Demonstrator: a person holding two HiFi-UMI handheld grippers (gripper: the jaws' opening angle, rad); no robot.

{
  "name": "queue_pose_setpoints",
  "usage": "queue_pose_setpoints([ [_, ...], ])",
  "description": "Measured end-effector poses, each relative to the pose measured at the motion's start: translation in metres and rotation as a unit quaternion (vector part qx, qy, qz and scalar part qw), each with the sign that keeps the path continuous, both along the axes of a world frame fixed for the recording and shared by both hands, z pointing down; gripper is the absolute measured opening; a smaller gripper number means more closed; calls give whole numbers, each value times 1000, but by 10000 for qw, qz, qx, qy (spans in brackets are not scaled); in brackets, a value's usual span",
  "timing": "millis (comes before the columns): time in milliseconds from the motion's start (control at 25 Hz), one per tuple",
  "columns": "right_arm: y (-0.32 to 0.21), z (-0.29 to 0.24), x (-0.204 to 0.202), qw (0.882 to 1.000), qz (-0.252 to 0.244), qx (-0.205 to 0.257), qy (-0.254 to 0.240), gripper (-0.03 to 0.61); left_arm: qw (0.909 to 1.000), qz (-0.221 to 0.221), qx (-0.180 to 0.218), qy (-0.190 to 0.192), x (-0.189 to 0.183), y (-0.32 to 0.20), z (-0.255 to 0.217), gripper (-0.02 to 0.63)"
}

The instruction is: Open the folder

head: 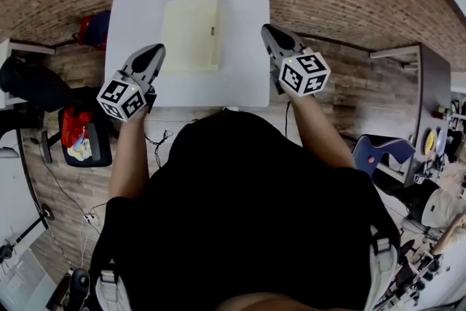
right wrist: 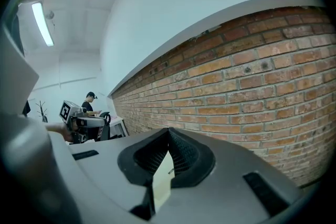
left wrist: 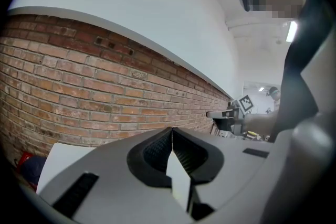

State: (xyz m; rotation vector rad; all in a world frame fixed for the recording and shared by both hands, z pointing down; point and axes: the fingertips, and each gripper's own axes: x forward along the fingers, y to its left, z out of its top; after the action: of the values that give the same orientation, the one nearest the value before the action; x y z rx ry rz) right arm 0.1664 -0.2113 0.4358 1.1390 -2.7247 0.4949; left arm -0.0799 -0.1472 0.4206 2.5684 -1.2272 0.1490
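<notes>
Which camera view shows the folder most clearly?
The head view: the whole folder lies closed on the white table. Each gripper view shows at most a pale sliver, perhaps the folder.

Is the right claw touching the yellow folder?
Apart. The head view shows a strip of bare table between the right claw and the folder.

Folder (head: 191,33) on table (head: 240,87) (left hand-held gripper (head: 156,49) leftward, right hand-held gripper (head: 269,30) rightward)
</notes>
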Motion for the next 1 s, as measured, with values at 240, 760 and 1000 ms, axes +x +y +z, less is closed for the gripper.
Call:
queue_pose_setpoints([
  [240,-6,4,10,9999,-125,-12,3,28,10000,-48,-13,-49,16,-2,2,14],
  [760,-18,12,18,9998,-162,-72,-35,28,9999,-69,-75,-74,34,-7,8,14],
  [1000,-19,12,10,9999,-93,-83,18,28,10000,-25,-77,-17,23,-11,12,14],
])
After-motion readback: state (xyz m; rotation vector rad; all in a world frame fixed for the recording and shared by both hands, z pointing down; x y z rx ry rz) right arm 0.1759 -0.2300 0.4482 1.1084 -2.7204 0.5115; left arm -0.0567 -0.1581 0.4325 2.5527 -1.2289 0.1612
